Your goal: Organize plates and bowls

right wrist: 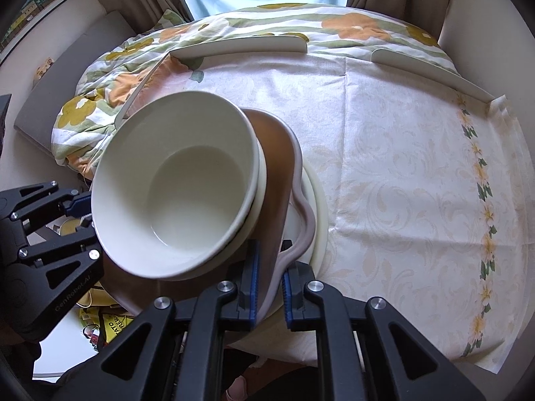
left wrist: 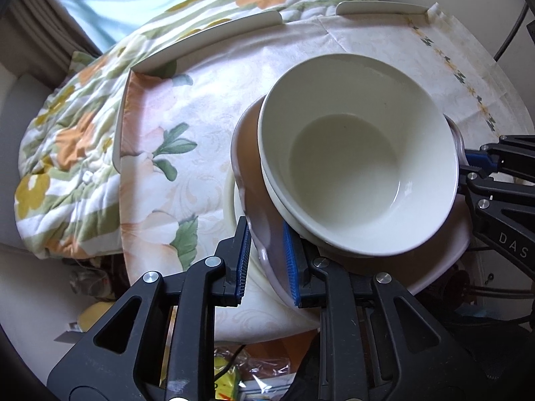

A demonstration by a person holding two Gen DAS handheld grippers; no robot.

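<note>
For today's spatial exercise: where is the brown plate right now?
The brown plate lies under the stacked white bowls, atop a cream plate, near the table's front edge.

White letters "DAS" stand on the black arm of the right gripper (left wrist: 481, 163), out at about 3 o'clock in the left wrist view; the word runs off the edge, so nothing more of it can be read. In the right wrist view, "GenRobot.AI" is printed in grey along the black arm of the left gripper (right wrist: 78, 212) at about 8 o'clock (small, but legible). Below it, near 7 o'clock, a yellow packet (right wrist: 115, 325) under the table edge bears black letters that read roughly "ATO" and "ER", cut off by the gripper body. No other lettering is legible.
</note>
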